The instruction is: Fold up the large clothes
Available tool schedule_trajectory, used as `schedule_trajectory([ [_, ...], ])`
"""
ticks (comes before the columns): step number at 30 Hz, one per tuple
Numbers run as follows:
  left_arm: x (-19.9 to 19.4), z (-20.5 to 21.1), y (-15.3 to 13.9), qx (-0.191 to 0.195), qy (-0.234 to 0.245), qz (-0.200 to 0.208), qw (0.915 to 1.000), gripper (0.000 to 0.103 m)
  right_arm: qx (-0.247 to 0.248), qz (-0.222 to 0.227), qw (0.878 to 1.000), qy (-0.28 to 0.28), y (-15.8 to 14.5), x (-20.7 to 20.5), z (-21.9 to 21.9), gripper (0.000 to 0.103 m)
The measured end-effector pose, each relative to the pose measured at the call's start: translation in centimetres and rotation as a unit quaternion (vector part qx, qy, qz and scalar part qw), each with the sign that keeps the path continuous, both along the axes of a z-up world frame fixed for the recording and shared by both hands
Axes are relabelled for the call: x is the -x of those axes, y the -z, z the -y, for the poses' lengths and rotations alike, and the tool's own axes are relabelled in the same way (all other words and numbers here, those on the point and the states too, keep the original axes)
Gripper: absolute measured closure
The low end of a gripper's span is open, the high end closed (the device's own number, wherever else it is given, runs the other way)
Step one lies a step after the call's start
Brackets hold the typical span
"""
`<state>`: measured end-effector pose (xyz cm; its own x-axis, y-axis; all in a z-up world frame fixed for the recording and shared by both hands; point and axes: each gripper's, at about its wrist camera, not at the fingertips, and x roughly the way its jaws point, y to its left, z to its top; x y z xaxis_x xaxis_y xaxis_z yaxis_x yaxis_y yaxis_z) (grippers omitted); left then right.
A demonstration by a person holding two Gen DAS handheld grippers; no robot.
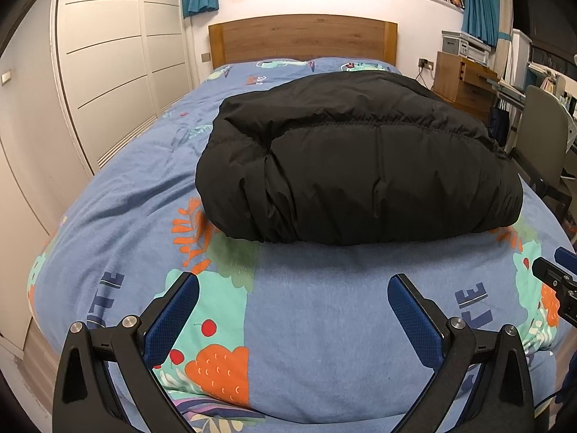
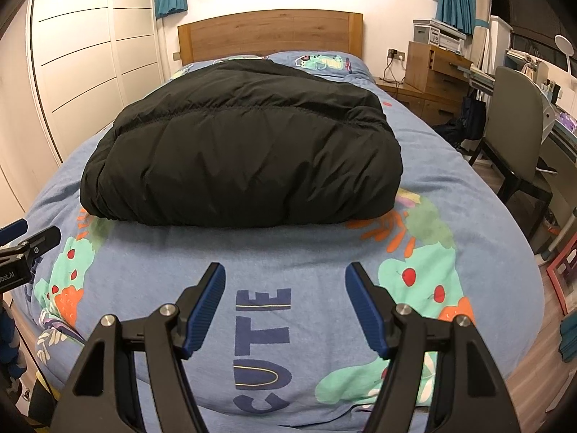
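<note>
Black padded jacket (image 1: 360, 158) lies folded on the bed (image 1: 306, 324), apparently finished; left hand-held gripper (image 1: 293, 297) and right hand-held gripper (image 2: 285, 290) hover open, empty, likely only tidying remains.

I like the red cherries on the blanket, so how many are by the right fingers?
2: one cherry sits higher, beside the right finger's tip, and the second cherry lies lower and farther right. Others elsewhere may be hidden.

Both wrist views: bed foot, facing headboard (image 1: 302, 38), sharing jacket (image 2: 245, 155).
</note>
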<state>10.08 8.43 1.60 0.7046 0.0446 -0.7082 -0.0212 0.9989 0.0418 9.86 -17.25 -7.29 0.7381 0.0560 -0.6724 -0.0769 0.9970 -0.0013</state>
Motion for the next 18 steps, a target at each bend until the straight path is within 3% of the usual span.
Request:
schedule_trajectory([
  [18,0.39,0.33,0.13,-0.001,0.010,-0.003,0.9999,0.001,0.005,0.004,1.000,0.003,-0.29,0.40,0.19,0.035],
])
